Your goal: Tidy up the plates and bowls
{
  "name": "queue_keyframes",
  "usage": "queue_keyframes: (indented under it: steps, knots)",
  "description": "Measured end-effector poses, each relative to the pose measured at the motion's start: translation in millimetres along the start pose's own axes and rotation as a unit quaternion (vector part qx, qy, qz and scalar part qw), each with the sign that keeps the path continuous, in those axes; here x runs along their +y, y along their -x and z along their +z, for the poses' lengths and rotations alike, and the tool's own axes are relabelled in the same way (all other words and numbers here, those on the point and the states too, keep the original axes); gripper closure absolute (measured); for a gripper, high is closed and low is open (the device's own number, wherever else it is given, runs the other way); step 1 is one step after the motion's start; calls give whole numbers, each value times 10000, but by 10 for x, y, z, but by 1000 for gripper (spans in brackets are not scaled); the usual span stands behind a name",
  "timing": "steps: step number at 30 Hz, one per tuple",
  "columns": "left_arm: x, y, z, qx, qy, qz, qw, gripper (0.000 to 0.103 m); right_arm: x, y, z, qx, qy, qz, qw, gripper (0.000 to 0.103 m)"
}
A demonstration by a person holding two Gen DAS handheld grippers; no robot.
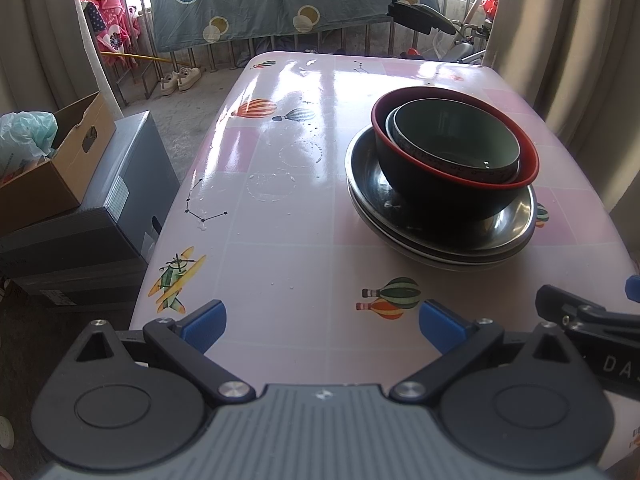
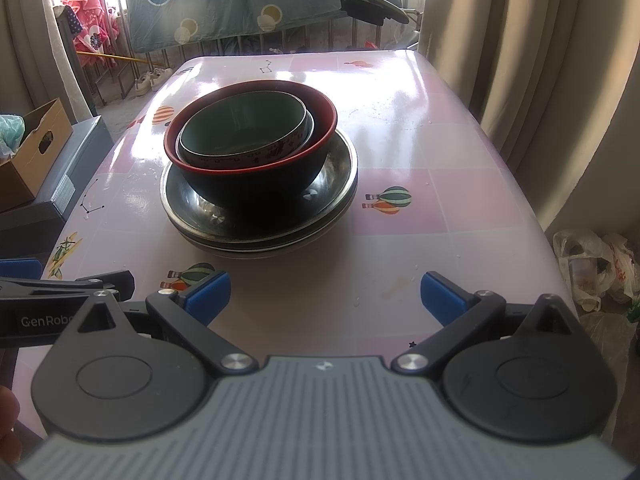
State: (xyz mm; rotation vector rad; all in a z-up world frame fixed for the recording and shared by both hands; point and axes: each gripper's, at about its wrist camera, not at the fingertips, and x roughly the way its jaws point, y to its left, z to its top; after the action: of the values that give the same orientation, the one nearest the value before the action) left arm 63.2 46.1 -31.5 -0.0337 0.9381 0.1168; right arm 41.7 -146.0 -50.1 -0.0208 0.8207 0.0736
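since both grippers' jaws are wide and empty, the stack [image 2: 256, 184] sits ahead, nearer the right gripper [image 2: 325, 296] than the left gripper [image 1: 322, 326].

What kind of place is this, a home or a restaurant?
Most likely a home, by a balcony. A bedsheet and pink clothes hang to dry at the railing, shoes sit on the floor, and stacked bowls stand on a pink printed table.

"GenRobo", cut off, on the left claw [image 2: 116, 280], seemingly "DA" on the right claw [image 1: 580, 308]
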Motion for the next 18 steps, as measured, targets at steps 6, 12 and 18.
queue_keyframes:
  steps: [6, 12, 18]
  knots:
    - [7, 1, -12, -3, 5, 6, 10000, 0, -4, 1, 1, -5, 4, -2, 10000, 1]
    - [0, 2, -14, -8, 2, 22, 10000, 0, 1, -1, 0, -7, 3, 4, 10000, 1]
    - [-1, 2, -13, -8, 3, 20, 10000, 0, 4, -2, -1, -11, 10, 2, 10000, 1]
